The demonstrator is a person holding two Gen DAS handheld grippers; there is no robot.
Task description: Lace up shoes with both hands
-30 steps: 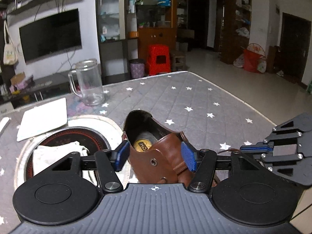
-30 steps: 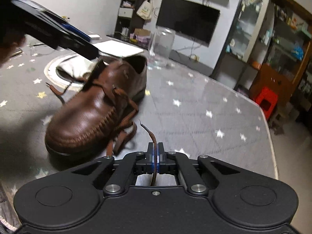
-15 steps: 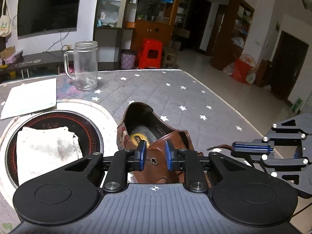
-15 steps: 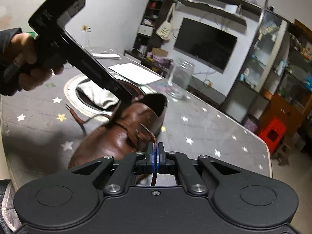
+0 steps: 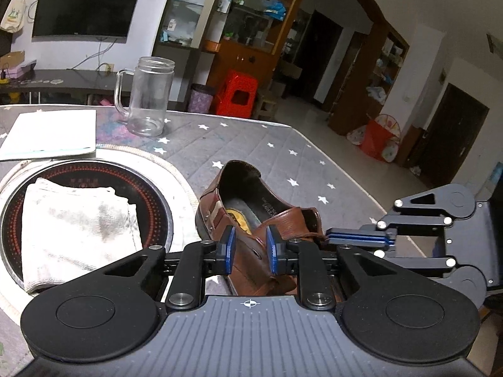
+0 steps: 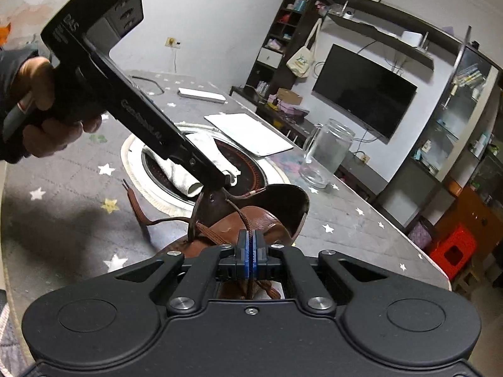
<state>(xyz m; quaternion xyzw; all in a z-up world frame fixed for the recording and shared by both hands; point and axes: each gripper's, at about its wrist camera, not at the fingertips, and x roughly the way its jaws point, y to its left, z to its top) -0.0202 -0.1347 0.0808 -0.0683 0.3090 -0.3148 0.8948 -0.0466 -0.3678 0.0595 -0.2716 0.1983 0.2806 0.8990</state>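
right wrist view: the lace (image 6: pixel 241 220) was pinched in the shut right gripper (image 6: pixel 250 253) just before the brown shoe (image 6: pixel 267 216) on the worktop (image 6: pixel 345 220), whose eyelet flap (image 5: pixel 251 251) was straddled, ungripped, by the parted left gripper (image 5: pixel 249 249).

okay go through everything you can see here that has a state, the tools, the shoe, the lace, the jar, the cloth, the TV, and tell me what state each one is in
left tool: partly open, pads either side of a leather flap.
right tool: shut on the lace.
shoe: upright on the table, not fully laced.
lace: one end pinched, the other lying loose on the table.
glass jar: upright, empty, no lid.
cloth: folded, stained, on the round cooktop.
TV: off.
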